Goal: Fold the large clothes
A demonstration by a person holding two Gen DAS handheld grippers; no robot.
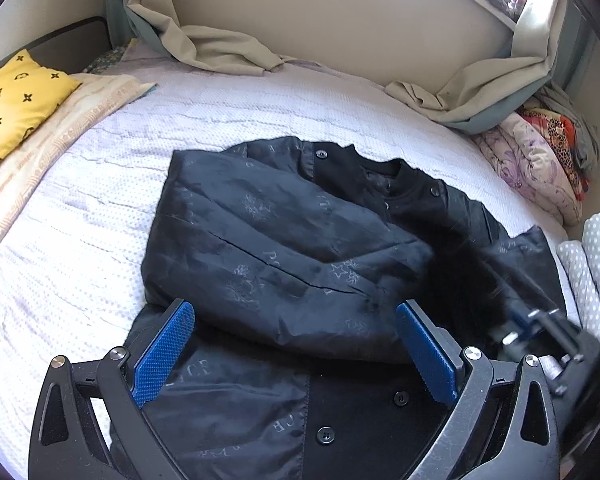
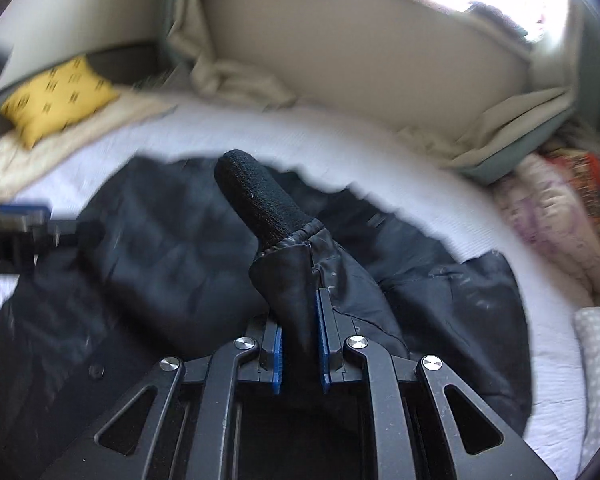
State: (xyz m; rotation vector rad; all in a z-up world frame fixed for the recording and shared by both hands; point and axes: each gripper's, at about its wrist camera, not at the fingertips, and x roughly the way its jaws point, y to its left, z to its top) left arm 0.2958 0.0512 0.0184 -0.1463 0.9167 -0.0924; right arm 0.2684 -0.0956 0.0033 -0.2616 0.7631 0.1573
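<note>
- A dark jacket [image 1: 284,248] lies spread on a white bedspread [image 1: 80,240], filling the centre and lower part of the left wrist view; one sleeve is folded across its chest, and buttons run down the black placket at the lower middle.
- The left gripper [image 1: 296,348] hangs over the jacket's lower half with its blue pads [image 1: 162,354] standing wide apart; nothing is between them, and they hold no cloth.
- In the right wrist view, the right gripper [image 2: 300,344] is clamped tight on the jacket's other sleeve [image 2: 296,280], the blue pads pressing the shiny fabric from both sides.
- The sleeve's black knit cuff [image 2: 256,196] sticks up past the fingertips toward the centre of the frame.
- That view is smeared by motion, so the rest of the jacket beneath is only roughly readable as dark folds.
- The right gripper also appears, blurred, at the right edge of the left wrist view.
- A yellow patterned pillow [image 1: 16,108] sits at the upper left, on a beige blanket [image 1: 60,136].
- Crumpled curtains [image 1: 220,48] drape along the wall at the top, and folded floral bedding [image 1: 536,164] is piled at the right.
</note>
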